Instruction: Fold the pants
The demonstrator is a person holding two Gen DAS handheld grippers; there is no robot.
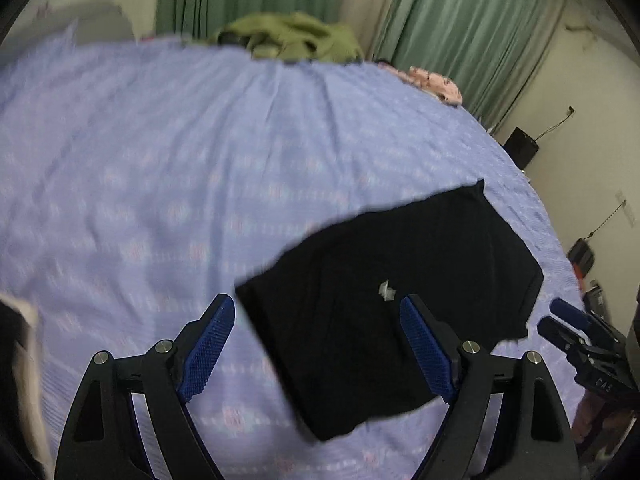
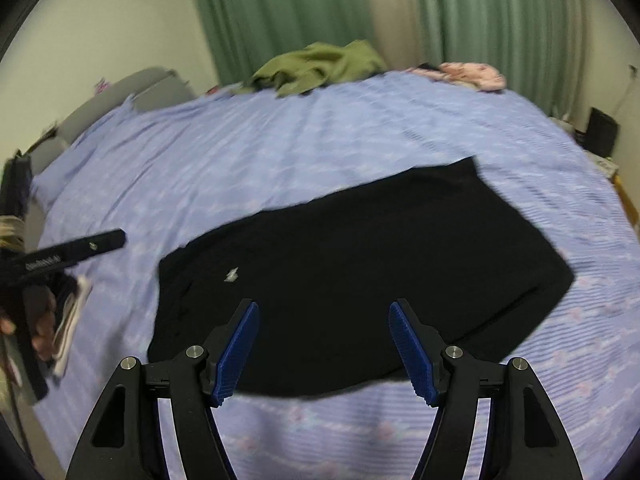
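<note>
You are holding both grippers above the bed (image 2: 280,152), its lilac sheet lying bare around the pants (image 2: 360,264). The black pants are lying flat in a folded block near the bed's front edge, a small pale logo (image 2: 231,275) showing on top. Your left gripper (image 1: 316,344) is standing with its 2 blue pads wide apart, nothing between them. Your right gripper (image 2: 324,344) is also gaping, gripping nothing. A green garment (image 2: 320,66) and a pink cloth (image 2: 472,74) are sitting at the far edge, before green curtains (image 2: 280,8).
</note>
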